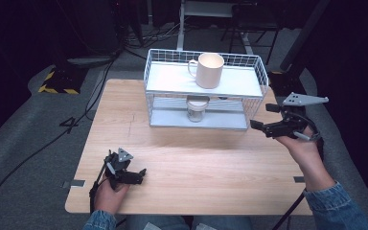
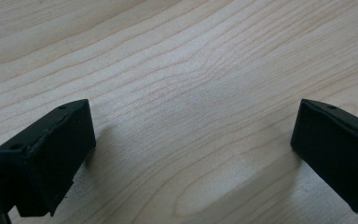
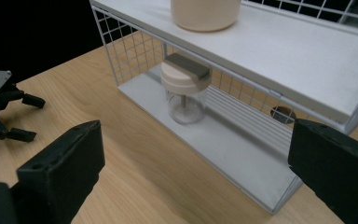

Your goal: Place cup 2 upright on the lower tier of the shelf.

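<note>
Looks like a lab or recording studio: dark, curtained surroundings, grey carpet strewn with black cables (image 1: pixel 33 155), yellow-black hazard tape (image 1: pixel 57 89) on a stand base, and 1 lone wooden surface (image 1: pixel 196 163) lit brightly, bearing a white wire shelf (image 1: pixel 251 103).

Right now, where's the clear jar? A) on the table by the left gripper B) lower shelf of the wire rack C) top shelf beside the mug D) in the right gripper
B: the jar stands on the lower shelf of the rack, beneath the mug; the right gripper is open and short of it.
</note>
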The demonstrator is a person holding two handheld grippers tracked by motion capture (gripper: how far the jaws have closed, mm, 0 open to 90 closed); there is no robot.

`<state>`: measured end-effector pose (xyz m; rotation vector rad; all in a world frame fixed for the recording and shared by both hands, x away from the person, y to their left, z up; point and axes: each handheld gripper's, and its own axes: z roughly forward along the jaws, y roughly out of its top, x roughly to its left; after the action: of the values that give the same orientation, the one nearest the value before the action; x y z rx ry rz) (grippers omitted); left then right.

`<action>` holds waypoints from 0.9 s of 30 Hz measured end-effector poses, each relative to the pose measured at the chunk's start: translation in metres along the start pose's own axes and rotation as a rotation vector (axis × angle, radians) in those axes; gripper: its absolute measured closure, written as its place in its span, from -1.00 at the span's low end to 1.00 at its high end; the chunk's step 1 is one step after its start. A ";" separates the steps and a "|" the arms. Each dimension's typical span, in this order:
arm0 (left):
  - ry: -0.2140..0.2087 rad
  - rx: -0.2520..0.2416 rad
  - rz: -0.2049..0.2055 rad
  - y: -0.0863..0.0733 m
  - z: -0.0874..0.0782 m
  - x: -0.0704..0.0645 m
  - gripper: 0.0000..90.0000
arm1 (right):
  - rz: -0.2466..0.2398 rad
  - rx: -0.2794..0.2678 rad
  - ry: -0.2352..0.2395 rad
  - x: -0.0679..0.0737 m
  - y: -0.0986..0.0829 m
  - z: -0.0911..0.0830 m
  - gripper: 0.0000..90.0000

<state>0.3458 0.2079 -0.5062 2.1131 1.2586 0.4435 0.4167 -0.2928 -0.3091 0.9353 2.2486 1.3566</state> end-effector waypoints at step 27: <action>0.000 0.000 0.000 0.000 0.000 0.000 -1.00 | 0.116 0.155 -0.039 0.010 -0.124 0.005 -0.86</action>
<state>0.3458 0.2079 -0.5062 2.1128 1.2590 0.4438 0.3678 -0.3226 -0.4198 1.1512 2.3282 1.2119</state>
